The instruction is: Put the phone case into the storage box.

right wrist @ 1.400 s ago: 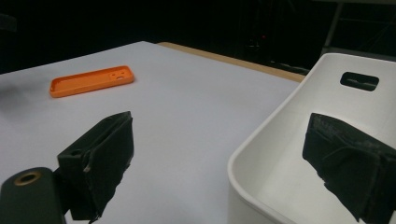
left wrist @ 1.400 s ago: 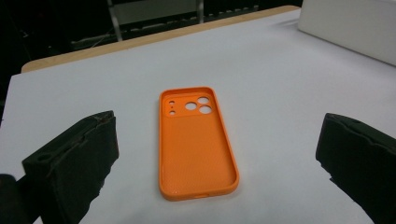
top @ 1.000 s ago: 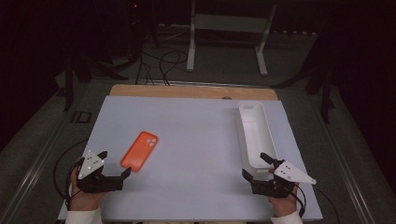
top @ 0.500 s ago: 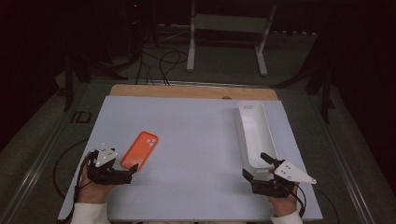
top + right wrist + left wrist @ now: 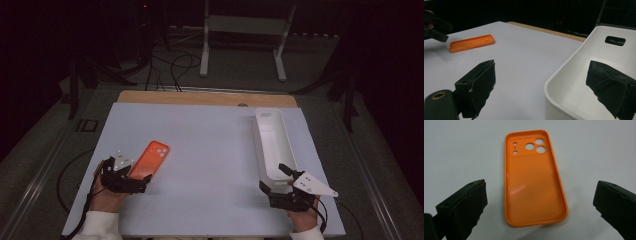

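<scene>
An orange phone case (image 5: pixel 151 158) lies hollow side up on the white table top (image 5: pixel 210 145), left of centre. My left gripper (image 5: pixel 129 171) is at the case's near end, open. In the left gripper view the case (image 5: pixel 534 185) lies between the two spread jaws of my left gripper (image 5: pixel 540 186), which do not touch it. My right gripper (image 5: pixel 271 176) is open at the near end of a long white bin (image 5: pixel 258 142). In the right gripper view the right gripper (image 5: pixel 541 67) straddles the bin's near corner (image 5: pixel 564 72), and the case (image 5: pixel 471 43) lies far off.
The empty bin runs front to back along the table's right side. A wooden strip (image 5: pixel 205 98) edges the far side of the table. Beyond it are a metal stand (image 5: pixel 242 30) and cables (image 5: pixel 175 70) on a dark floor.
My left gripper has moved forward and right, up to the near end of the orange case. The right gripper, the case and the bin have stayed put.
</scene>
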`<state>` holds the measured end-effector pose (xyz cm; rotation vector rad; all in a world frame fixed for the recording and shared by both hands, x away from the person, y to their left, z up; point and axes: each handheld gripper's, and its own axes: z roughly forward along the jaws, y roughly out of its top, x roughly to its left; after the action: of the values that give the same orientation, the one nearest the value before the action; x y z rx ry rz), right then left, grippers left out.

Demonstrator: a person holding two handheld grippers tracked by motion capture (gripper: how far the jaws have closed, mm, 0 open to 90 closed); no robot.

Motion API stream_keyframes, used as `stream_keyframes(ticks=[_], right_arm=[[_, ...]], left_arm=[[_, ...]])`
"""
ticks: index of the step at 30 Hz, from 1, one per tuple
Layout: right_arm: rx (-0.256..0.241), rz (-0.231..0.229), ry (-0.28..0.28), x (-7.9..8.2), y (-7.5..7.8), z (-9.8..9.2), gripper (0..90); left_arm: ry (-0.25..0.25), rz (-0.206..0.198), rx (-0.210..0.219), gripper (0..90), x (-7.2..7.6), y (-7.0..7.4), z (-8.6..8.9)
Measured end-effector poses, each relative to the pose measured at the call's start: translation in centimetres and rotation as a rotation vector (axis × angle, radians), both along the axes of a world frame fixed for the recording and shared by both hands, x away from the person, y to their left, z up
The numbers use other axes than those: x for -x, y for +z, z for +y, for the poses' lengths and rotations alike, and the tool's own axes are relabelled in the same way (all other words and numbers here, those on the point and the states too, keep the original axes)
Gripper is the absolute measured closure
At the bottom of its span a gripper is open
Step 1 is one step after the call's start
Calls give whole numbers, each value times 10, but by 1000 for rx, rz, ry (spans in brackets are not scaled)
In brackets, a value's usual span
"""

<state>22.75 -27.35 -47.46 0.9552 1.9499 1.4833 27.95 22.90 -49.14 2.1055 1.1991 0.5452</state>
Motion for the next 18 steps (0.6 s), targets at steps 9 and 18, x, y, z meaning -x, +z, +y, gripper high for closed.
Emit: stream_keyframes(ticks=[9,18], right_arm=[[2,-1,0,0,0,0,89],[2,1,1,0,0,0,89]], left_arm=[[7,28,-9,0,-10,-8,-5],[11,39,1,0,-19,-13,-11]])
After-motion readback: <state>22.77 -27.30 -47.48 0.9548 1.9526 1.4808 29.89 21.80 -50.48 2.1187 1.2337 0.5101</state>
